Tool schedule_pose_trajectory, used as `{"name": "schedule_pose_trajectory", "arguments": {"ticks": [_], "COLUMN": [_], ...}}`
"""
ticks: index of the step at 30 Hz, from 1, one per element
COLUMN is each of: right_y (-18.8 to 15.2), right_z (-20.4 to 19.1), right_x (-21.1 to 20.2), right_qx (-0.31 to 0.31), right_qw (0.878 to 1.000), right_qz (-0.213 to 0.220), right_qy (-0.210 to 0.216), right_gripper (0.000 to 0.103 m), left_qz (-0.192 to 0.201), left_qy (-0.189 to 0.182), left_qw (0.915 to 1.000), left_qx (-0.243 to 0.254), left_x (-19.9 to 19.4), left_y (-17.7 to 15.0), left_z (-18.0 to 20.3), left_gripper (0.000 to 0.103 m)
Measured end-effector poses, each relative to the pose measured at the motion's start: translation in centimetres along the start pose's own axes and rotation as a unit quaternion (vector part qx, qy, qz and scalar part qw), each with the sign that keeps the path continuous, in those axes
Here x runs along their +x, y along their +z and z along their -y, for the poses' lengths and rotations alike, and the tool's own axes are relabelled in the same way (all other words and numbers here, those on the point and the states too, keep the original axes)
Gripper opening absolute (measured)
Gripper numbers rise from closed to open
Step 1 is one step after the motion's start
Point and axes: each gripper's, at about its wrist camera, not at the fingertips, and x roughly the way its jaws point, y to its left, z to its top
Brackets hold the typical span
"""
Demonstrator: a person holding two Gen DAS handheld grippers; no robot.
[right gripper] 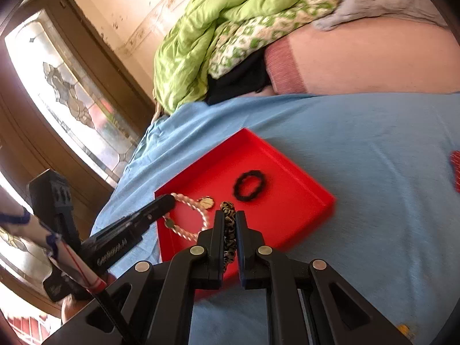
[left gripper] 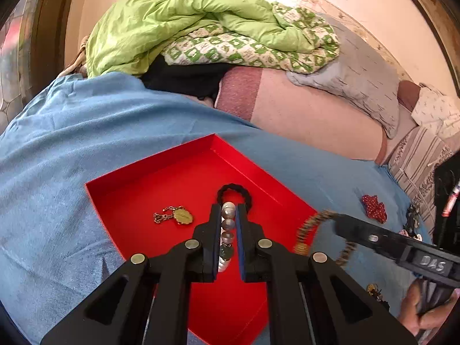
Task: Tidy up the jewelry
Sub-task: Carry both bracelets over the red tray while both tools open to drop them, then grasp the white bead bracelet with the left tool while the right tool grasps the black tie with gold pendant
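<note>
Left hand-held gripper: closed on a pearl bead bracelet, whose grey beads sit in a line between the two fingers (one darker green bead near the base); it hovers over the red tray.
Right hand-held gripper: clamped on a leopard-print band, which runs lengthwise between the fingers and pokes out past the tips; seen from the left wrist camera, the band hangs as a loop at the tray's right edge.
Red tray: shallow, open-topped, lying on a blue cloth spread over the bed.
Black hair tie: flat on the tray floor, a closed ring, apart from the other pieces.
Gold pendant: oval, with a short chain, lying on the tray floor left of the held bracelet.
Red dotted piece: on the blue cloth, outside the tray to its right.
Small dark trinkets: further right on the cloth (too small to identify).
Green quilt: bunched at the far side of the bed.
</note>
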Motion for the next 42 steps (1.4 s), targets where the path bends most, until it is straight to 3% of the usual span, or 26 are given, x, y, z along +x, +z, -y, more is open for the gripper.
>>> {"name": "schedule_pose_trajectory", "arguments": {"ticks": [10,21,34,37,39,42], "right_y": [1.1,1.0,1.9,2.0,2.1,2.5], "right_z": [0.5,1.6,2.9,2.6,2.3,1.9], "right_x": [7.0,8.8,10.0,9.5,8.9,7.4], "right_qx": [0.015,0.005,-0.003,-0.009,-0.015,-0.019], "right_qw": [0.998,0.994,0.989,0.99,0.99,0.992], "right_qz": [-0.053,-0.078,-0.089,-0.083,-0.076,-0.059], "right_qy": [-0.02,-0.079,-0.114,-0.117,-0.116,-0.113], "right_gripper": [0.008,0.008,0.01,0.016,0.028,0.028], "left_qz": [-0.022,-0.039,-0.043,-0.039,-0.035,-0.023], "left_qy": [0.016,0.043,0.055,0.053,0.05,0.044], "left_qw": [0.9992,0.998,0.997,0.9972,0.9975,0.9982], "left_qx": [-0.029,-0.026,-0.033,-0.034,-0.035,-0.033], "left_x": [1.2,2.3,2.7,2.5,2.3,1.7], "left_y": [-0.2,-0.4,-0.3,-0.2,-0.2,0.1], "left_z": [-1.8,-2.0,-2.5,-2.3,-2.2,-1.8], "left_gripper": [0.009,0.009,0.01,0.01,0.012,0.012]}}
